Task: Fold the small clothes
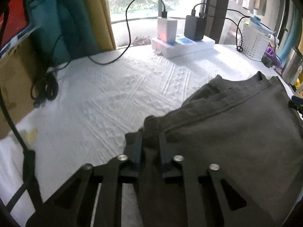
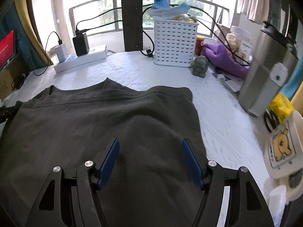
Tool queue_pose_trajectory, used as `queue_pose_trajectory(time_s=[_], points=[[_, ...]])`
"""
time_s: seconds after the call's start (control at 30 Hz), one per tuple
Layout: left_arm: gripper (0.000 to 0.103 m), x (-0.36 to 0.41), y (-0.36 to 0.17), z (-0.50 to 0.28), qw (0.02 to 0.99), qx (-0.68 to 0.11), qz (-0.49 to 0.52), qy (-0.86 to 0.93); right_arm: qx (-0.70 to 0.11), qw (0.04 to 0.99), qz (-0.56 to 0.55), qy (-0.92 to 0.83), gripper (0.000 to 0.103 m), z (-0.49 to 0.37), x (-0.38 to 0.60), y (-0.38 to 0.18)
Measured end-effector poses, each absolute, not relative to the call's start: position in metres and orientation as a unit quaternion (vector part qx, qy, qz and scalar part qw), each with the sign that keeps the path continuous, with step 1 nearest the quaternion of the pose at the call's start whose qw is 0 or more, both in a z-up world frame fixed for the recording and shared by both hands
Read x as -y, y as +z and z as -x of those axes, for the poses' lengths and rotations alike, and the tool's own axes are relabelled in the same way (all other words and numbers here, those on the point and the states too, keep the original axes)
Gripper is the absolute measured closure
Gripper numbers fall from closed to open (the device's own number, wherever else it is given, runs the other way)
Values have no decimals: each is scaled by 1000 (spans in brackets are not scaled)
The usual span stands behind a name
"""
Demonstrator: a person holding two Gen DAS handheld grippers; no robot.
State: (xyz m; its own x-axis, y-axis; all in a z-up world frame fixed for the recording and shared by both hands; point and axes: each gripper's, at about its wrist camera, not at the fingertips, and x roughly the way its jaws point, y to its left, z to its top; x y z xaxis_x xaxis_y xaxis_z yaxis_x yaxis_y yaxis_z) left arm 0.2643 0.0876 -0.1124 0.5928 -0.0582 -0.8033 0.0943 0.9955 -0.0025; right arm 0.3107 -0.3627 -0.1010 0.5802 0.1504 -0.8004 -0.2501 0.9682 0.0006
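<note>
A dark grey garment [image 1: 227, 132] lies partly folded on the white textured tablecloth [image 1: 104, 94], its hem edges stacked in layers toward the far side. My left gripper [image 1: 150, 141] is shut on the garment's near left edge, with a pinch of fabric bunched between the two narrow fingers. In the right wrist view the same garment [image 2: 94, 123] spreads flat across the middle. My right gripper [image 2: 150, 141] stands open over its near right part, blue pads [image 2: 110, 160] wide apart and the cloth lying loose beneath them.
A white power strip [image 1: 185, 44] with chargers and cables stands at the far edge. A white basket [image 2: 175, 43], a green figurine [image 2: 200, 66], a purple glove [image 2: 223, 58] and a steel flask [image 2: 265, 71] crowd the right. A coiled black cable [image 1: 45, 87] hangs at the left.
</note>
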Motion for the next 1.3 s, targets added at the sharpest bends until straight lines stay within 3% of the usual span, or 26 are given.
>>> queue_pose_trajectory(time_s=[0.7,0.8,0.93,1.3], points=[[96,-88,-95,-268,900,-435,-22,-18,-462,879,37,106,33,-349,356,-114],[93,-87,-90,-258,902,-431,-21,-18,-461,881,33,102,33,-341,360,-111],[64,-89,-82,-241,909,-417,-5,-15,-456,884,30,95,32,-325,367,-104],[60,-74,-61,-198,922,-384,16,-45,-440,895,17,67,32,-267,396,-85]])
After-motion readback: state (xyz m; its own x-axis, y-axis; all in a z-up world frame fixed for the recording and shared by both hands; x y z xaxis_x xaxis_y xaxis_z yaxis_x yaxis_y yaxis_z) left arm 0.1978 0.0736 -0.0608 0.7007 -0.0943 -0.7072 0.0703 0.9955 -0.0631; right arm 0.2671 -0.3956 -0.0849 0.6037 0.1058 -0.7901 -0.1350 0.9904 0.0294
